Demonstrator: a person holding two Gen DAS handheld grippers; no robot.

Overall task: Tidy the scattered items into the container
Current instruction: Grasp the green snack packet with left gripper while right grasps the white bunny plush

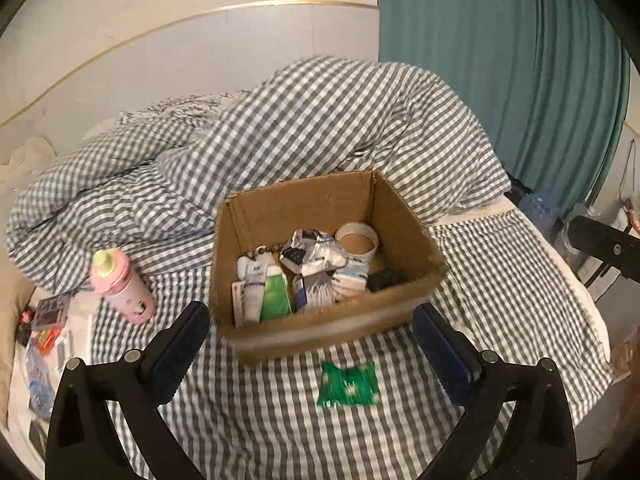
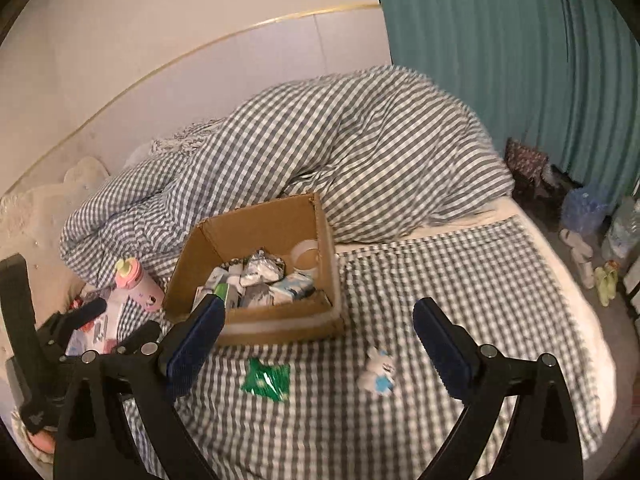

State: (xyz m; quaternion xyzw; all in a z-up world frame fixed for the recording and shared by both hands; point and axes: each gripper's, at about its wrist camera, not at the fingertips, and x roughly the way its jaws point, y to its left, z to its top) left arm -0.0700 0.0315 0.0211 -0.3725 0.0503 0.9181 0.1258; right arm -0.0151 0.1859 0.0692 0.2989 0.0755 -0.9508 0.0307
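A cardboard box [image 1: 408,216] sits on the checked bed, holding tubes, packets, crumpled foil and a tape roll [image 1: 357,238]. It also shows in the right wrist view [image 2: 192,256]. A green packet [image 1: 349,384] lies on the sheet just in front of the box, also in the right wrist view [image 2: 267,378]. A small white and blue figure [image 2: 379,368] lies to its right. A pink bottle [image 1: 122,286] lies left of the box. My left gripper [image 1: 312,344] is open and empty above the green packet. My right gripper [image 2: 316,336] is open and empty in front of the box.
A bunched checked duvet [image 1: 320,120] lies behind the box. Small packets and papers [image 1: 48,320] lie at the bed's left edge. A teal curtain [image 1: 500,60] hangs at the right. Bags and bottles [image 2: 584,216] stand on the floor past the bed's right edge.
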